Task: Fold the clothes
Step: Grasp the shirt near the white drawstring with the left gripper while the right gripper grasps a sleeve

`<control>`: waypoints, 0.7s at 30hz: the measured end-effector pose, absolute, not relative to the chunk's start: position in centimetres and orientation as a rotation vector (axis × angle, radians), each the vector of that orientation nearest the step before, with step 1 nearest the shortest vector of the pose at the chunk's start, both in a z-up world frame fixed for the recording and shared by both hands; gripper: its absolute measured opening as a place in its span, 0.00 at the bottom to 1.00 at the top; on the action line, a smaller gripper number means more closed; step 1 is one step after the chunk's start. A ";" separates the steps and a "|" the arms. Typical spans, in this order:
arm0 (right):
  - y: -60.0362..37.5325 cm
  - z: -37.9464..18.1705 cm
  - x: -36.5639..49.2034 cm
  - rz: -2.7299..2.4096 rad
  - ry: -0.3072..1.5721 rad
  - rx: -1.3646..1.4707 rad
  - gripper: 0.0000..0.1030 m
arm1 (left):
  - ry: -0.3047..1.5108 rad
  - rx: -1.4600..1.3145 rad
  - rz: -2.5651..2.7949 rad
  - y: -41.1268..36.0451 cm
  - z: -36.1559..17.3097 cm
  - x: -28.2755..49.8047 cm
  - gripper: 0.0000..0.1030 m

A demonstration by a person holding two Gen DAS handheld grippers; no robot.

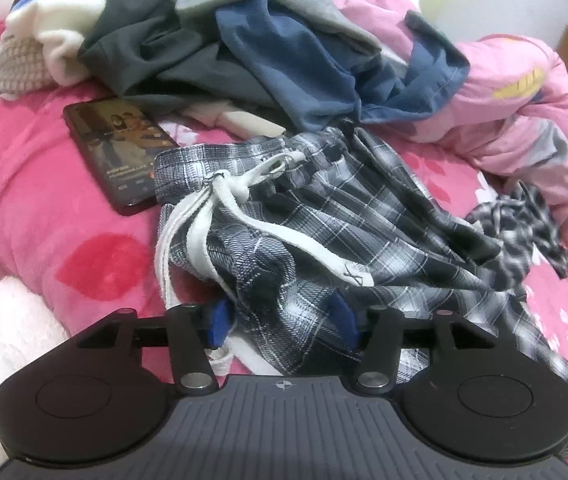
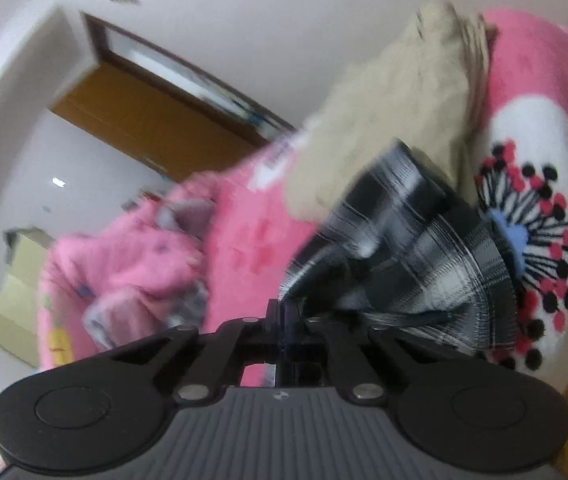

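Observation:
Black-and-white plaid shorts [image 1: 323, 220] with a white drawstring [image 1: 220, 200] lie crumpled on the pink bed cover [image 1: 24, 200]. My left gripper [image 1: 282, 318] stands open at their near edge. A fold of the plaid cloth lies loosely between its blue pads [image 1: 220, 320], and they do not squeeze it. In the blurred right wrist view, my right gripper [image 2: 284, 320] is shut on another part of the plaid shorts [image 2: 423, 248], and the cloth fans out taut from its tips. A beige garment [image 2: 383, 120] lies beyond it.
A dark phone [image 1: 120, 152] with its screen lit lies left of the shorts. A heap of mixed clothes [image 1: 264, 48] fills the back of the bed, with a bunched pink quilt [image 1: 515, 92] to its right. A white fluffy cloth [image 1: 4, 328] lies at the near left. A brown door [image 2: 156, 120] shows behind.

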State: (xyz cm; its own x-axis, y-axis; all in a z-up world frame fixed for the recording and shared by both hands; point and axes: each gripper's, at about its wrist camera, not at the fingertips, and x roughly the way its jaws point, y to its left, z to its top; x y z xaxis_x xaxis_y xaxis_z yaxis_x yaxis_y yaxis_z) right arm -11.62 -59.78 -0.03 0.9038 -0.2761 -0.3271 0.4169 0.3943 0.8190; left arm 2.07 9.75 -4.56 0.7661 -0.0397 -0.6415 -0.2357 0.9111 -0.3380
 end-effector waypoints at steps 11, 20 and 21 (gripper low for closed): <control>-56.7 -4.8 -23.1 -0.480 0.013 1.209 0.02 | 0.715 -0.386 0.153 9.5 -4.5 2.5 0.42; -59.8 -7.9 -24.3 -0.489 -0.029 1.373 0.23 | 0.722 -0.372 0.191 9.2 -4.5 2.6 0.36; -60.4 -8.1 -24.3 -0.507 -0.040 1.393 0.32 | 0.722 -0.366 0.194 9.2 -4.5 2.6 0.36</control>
State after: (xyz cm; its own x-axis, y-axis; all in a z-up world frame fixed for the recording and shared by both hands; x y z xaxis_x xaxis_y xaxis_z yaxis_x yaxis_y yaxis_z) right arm -24.32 -60.43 -8.08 0.8929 -0.3633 -0.2661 0.3176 0.0890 0.9441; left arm 2.62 9.16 -4.47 0.7364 0.0482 -0.6748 -0.2974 0.9189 -0.2590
